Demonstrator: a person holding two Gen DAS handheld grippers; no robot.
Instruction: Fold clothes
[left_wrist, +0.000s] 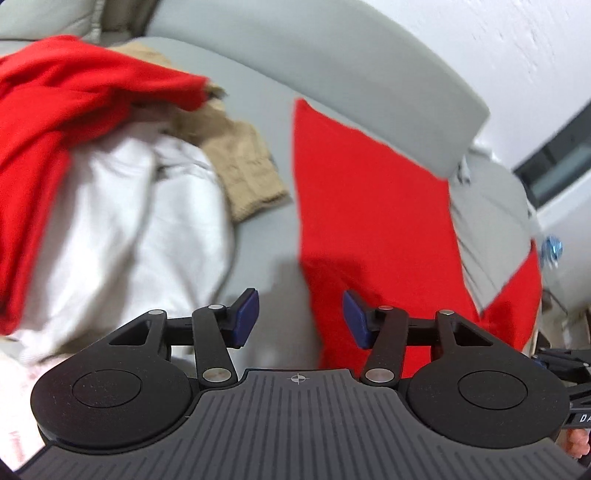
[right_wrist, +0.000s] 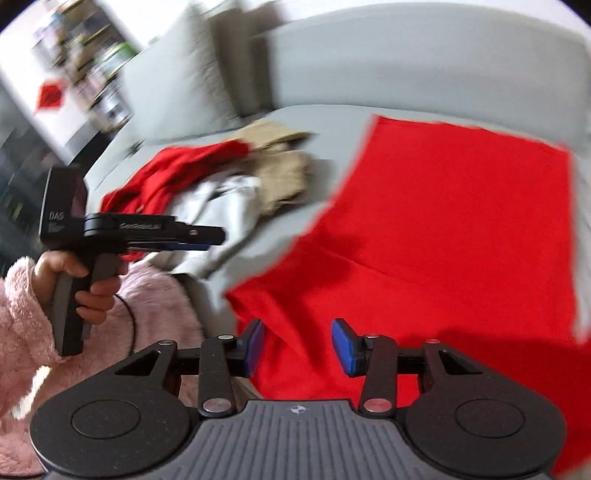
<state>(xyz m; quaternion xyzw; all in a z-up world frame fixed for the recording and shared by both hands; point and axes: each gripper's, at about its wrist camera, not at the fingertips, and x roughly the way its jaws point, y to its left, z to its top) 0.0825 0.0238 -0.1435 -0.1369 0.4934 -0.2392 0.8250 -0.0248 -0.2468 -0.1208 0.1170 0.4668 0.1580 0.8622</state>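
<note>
A red garment (left_wrist: 369, 206) lies spread flat on the grey sofa seat (left_wrist: 266, 155); it also shows in the right wrist view (right_wrist: 443, 229). My left gripper (left_wrist: 300, 317) is open and empty, just above the garment's left edge. My right gripper (right_wrist: 297, 343) is open and empty over the garment's near part. The left gripper also shows from the side in the right wrist view (right_wrist: 214, 236), held in a hand. A pile of a red (left_wrist: 62, 103), a white (left_wrist: 122, 221) and a tan (left_wrist: 243, 162) garment lies to the left.
The sofa backrest (left_wrist: 314, 70) runs behind the clothes. A grey cushion (left_wrist: 487, 221) overlaps the red garment's right side. The person's pink fleece sleeve (right_wrist: 22, 325) is at the lower left. Shelves (right_wrist: 88, 74) stand beyond the sofa.
</note>
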